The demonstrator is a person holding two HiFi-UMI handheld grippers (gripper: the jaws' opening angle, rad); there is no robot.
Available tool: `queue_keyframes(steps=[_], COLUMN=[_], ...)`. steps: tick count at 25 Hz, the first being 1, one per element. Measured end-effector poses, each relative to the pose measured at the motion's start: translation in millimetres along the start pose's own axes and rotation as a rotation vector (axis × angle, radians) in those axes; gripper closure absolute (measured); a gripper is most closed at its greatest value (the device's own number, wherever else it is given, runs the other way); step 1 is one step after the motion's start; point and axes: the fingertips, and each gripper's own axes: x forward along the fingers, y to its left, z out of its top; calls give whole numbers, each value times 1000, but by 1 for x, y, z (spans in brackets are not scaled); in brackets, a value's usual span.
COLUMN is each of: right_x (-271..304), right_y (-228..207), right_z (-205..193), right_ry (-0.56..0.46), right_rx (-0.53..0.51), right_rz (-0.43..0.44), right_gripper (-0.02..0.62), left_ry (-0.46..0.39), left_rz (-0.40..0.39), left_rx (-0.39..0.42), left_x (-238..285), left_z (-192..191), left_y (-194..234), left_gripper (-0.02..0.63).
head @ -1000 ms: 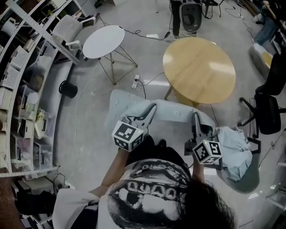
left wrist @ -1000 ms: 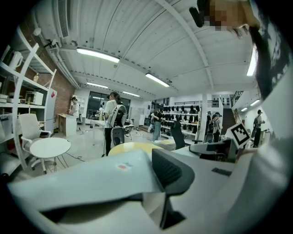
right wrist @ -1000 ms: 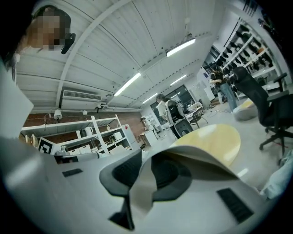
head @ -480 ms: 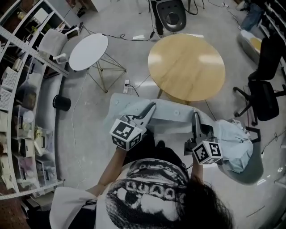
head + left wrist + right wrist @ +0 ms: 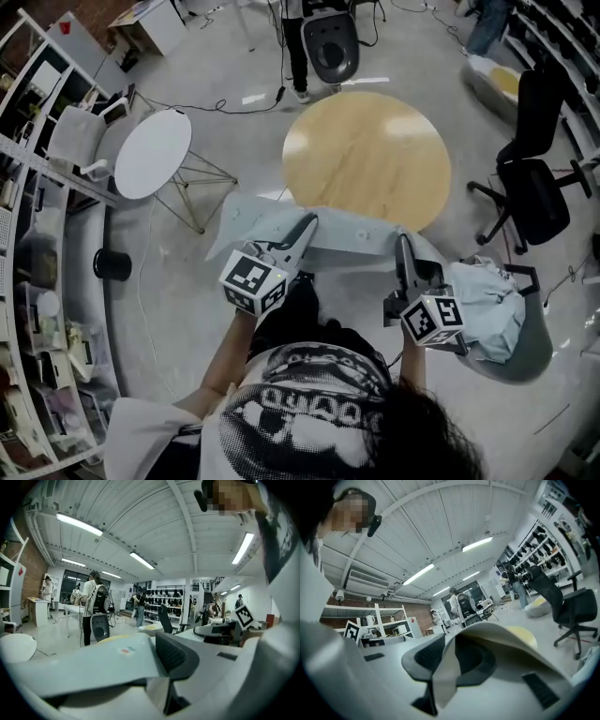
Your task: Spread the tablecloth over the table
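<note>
Tablecloth (image 5: 349,234) of pale grey-blue fabric hangs stretched in the air just short of the round light-wood table (image 5: 367,150), not on it. The left gripper (image 5: 306,225) and right gripper (image 5: 402,244) each have their jaws pinched shut on its near hem. To spread it well, I judge both should travel forward level and together, hem taut, past the far rim
</note>
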Motion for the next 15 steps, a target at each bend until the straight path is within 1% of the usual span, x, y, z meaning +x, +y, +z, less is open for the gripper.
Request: queue_keyframes(steps=[4,6,9,15], right_x=[42,59,80,124], right_y=[8,10,8,4], right_z=[19,28,40,66], right_ry=[-34,-45,-57,-93], right_rx=[-9,-18,-48,-93], right_rz=[-19,-42,-87,-145], right_gripper=[526,525,523,520], left_ry=[-18,-19,-31,-72], left_rz=[-61,-99,-161,-264], left_rx=[20,33,59,106], left_x=[23,37,61,106], left_z=[24,33,46,77], left_y=[43,62,82,123], left_gripper=[538,538,538,538])
